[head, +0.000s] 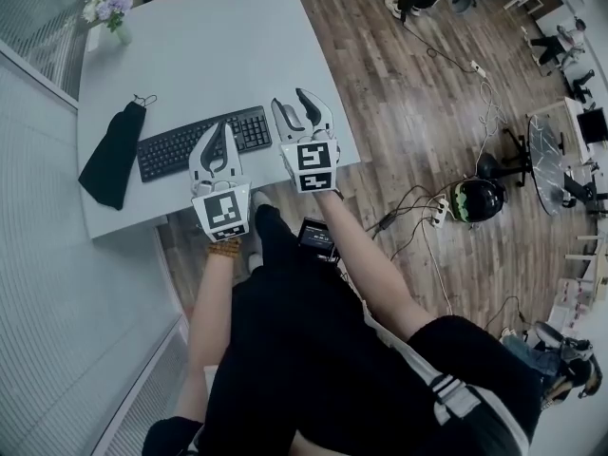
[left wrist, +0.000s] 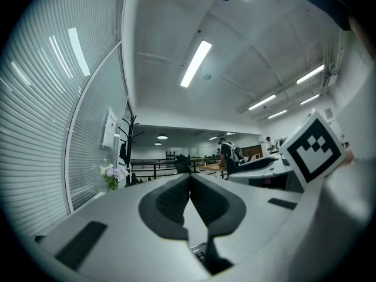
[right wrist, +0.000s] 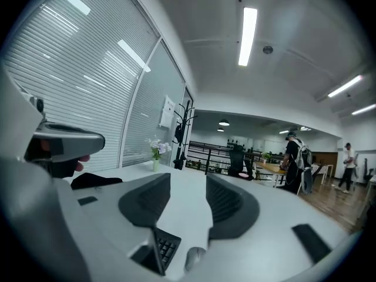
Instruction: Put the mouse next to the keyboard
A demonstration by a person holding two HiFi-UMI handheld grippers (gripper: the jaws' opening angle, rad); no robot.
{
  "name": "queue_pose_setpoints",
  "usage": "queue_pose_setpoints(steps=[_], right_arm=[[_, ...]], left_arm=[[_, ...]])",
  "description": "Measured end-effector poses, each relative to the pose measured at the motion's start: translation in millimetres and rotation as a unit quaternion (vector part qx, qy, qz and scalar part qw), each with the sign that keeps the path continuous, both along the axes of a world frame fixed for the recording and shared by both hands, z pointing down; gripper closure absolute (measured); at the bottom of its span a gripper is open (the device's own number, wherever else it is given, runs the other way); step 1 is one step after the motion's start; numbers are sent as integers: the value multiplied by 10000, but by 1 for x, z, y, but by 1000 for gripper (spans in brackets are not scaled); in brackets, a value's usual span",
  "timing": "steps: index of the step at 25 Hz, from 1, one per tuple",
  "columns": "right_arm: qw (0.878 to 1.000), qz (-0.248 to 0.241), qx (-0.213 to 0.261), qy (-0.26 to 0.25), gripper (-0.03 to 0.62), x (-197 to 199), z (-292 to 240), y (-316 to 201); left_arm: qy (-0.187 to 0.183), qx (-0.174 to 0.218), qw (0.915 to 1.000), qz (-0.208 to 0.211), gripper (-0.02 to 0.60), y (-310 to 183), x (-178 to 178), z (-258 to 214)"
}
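In the head view both forearms reach up from the lower centre of the frame toward the near edge of the table [head: 218,46], side by side; the left gripper [head: 220,133] sits above the keyboard [head: 180,145], at the keyboard's right part; the right gripper [head: 293,104] sits just to its right and a little higher in the frame, past the keyboard's right end; both point roughly level across the tabletop.

In the left gripper view the left gripper [left wrist: 190,178] has its jaws together, the tips meeting, with nothing between them; a strip of keys shows at the bottom.

In the right gripper view the right gripper [right wrist: 188,178] has its jaws apart, with only bare tabletop in the gap; the pads touch nothing.

The mouse [right wrist: 194,257] lies on the table at the lower centre of that view, below the gap, just right of the keyboard [right wrist: 166,247]; the head view does not show it.
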State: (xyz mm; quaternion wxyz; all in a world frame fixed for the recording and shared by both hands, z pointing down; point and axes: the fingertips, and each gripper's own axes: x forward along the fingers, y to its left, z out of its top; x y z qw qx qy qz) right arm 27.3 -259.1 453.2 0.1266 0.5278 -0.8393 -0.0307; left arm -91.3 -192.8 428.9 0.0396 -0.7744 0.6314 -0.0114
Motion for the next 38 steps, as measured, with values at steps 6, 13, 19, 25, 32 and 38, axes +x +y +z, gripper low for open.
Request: queue_pose_setpoints(steps=[6,13,19,25,32,38], right_arm=[[9996,-72,268,-59,439,4,-23,21],[9979,-142,617,-109,482,0,-49,45],[9958,-75,905,-104,531,-3,-62,69],[9957,-61,926,-69,546,-7,-59,87],[9957,-46,930,-9,560,-8,-60,102],[9942,70,1071,19,571,-6,-64,112]], left_arm=[[70,210,9998,13,571,13,5,-21],[69,300,9995,110,571,30,11,-29],[49,322,9994,151,571,47,9,-29],[65,334,9992,194,571,57,6,-29],[73,395,9988,295,571,65,10,-35],[100,444,9982,393,571,70,13,-36]])
